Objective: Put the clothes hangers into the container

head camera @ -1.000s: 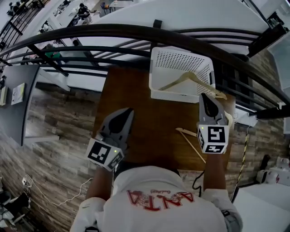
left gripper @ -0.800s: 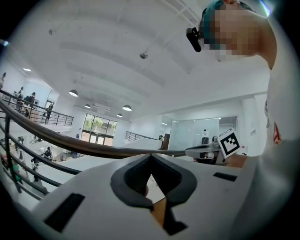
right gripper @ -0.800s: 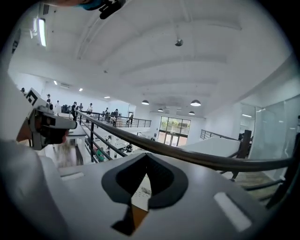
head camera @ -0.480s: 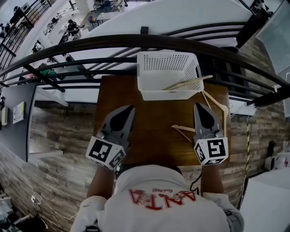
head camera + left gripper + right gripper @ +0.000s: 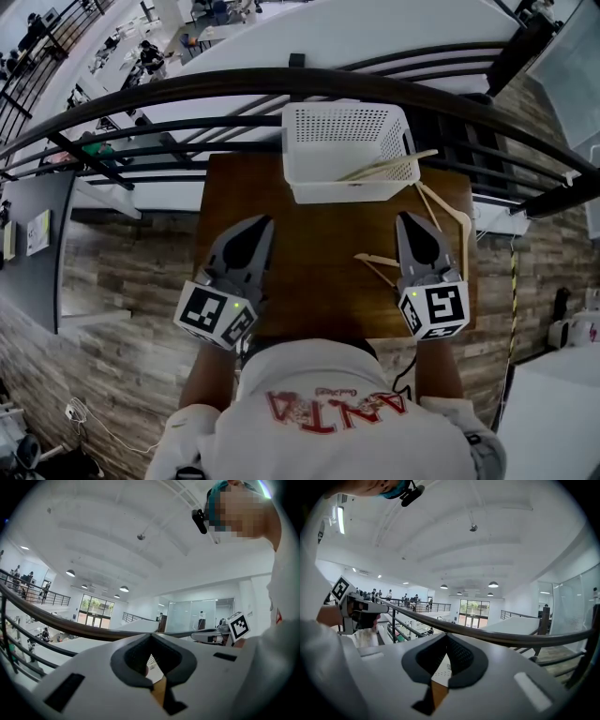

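In the head view a white perforated plastic basket (image 5: 342, 192) stands at the far edge of the brown wooden table (image 5: 309, 281), a pale wooden hanger (image 5: 384, 170) leaning over its right rim, and a second wooden hanger (image 5: 375, 262) lies at the right, partly under the right gripper (image 5: 405, 218). In the left gripper view the left gripper (image 5: 265, 222) has its jaws together on nothing. The right gripper view shows its jaws likewise together and empty

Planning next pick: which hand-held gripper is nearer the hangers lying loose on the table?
Right. The right hand-held gripper overlaps the loose hangers; the left hand-held gripper is across the table, to their left.
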Available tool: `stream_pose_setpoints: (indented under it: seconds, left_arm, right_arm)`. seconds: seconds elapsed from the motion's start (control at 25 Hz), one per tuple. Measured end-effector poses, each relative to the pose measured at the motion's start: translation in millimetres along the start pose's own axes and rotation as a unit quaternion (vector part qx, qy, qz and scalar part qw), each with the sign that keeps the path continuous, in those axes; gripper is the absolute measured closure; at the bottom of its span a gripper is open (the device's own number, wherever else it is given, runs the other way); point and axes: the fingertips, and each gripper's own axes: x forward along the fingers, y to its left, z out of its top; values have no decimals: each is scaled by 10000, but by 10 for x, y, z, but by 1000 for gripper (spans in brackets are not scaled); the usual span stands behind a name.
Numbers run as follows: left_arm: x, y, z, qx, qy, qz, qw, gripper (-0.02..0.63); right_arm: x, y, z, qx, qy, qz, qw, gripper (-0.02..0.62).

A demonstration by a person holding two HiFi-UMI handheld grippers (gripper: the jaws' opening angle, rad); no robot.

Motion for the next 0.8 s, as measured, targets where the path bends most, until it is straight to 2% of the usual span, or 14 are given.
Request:
stream_pose_setpoints:
  seconds: [0.24, 0.48, 0.56, 0.68, 0.8]
  left_arm:
    - [109, -126, -132, 44, 156, -220, 9996, 598]
    - [505, -601, -415, 68, 423, -867, 9953, 598]
    - [667, -802, -524, 47, 550, -1103, 9924, 598]
    - [930, -1112, -685, -4, 741, -1361, 9879, 598]
    - [1183, -1410, -858, 3, 903, -1557, 9837, 598]
  right_arm:
    - [-83, -134, -154, -3, 168, -161, 9997, 592]
    - [-490, -812, -646, 144, 798, -815, 9934, 591]
    - [-699, -1098, -908, 172, 1144, -1117, 9870, 588]
    - [-995, -1504, -1385, 287, 1776, -1401, 9737, 490]
    - [-1256, -1795, -1970, 391, 2528, -1500, 9550, 445]
